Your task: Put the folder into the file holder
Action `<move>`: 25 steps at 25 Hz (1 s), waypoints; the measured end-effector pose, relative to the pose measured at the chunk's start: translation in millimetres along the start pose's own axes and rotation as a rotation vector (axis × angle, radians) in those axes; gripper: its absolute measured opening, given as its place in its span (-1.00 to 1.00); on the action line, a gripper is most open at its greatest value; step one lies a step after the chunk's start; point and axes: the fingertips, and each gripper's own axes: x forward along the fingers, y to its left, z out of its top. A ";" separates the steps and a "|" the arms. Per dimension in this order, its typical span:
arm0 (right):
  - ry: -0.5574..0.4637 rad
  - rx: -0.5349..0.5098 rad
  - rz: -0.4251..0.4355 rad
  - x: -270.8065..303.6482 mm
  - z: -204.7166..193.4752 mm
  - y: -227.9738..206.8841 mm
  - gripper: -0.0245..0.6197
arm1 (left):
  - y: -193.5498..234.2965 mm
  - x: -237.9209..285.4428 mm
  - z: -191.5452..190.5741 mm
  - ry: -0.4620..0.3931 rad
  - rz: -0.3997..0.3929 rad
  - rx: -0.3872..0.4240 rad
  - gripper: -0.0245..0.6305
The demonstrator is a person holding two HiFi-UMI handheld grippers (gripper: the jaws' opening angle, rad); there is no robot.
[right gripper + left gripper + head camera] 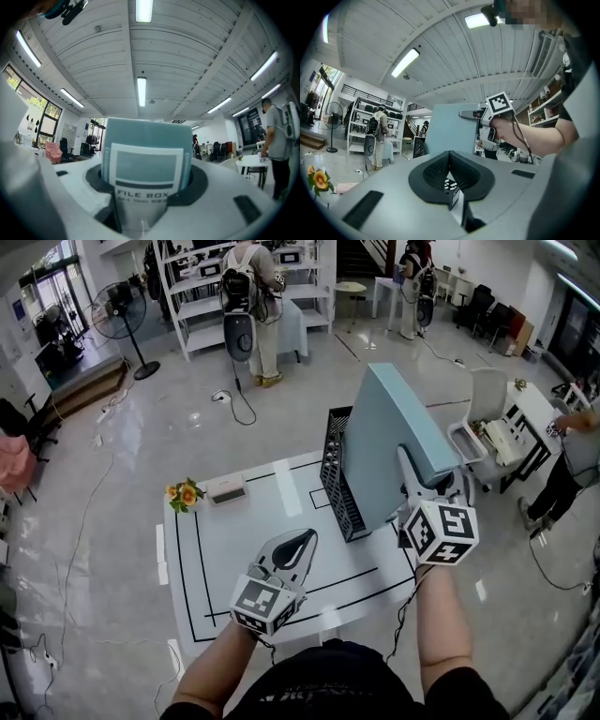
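My right gripper is shut on the spine of a tall light-blue folder and holds it upright. In the right gripper view the folder fills the gap between the jaws, and its label reads FILE BOX. A black mesh file holder stands on the white table, close against the folder's left side; I cannot tell whether they touch. My left gripper hovers over the table's front, shut and with nothing in it. Its own view shows the shut gripper, with the folder beyond.
Yellow flowers and a small white box sit at the table's far left. Black tape lines mark the tabletop. A white chair and a desk stand to the right. People stand by shelves at the back, near a floor fan.
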 end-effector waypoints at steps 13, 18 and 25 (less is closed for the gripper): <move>0.025 0.018 0.005 36.5 -28.5 2.9 -0.09 | 13.3 11.9 -5.2 0.018 0.023 0.012 -0.92; 0.047 0.009 0.007 45.0 -44.9 7.6 -0.09 | 19.9 11.4 -12.7 0.035 0.036 0.004 -0.92; 0.076 0.007 0.011 52.7 -69.5 11.9 -0.08 | 30.9 12.3 -21.3 0.054 0.050 -0.008 -0.92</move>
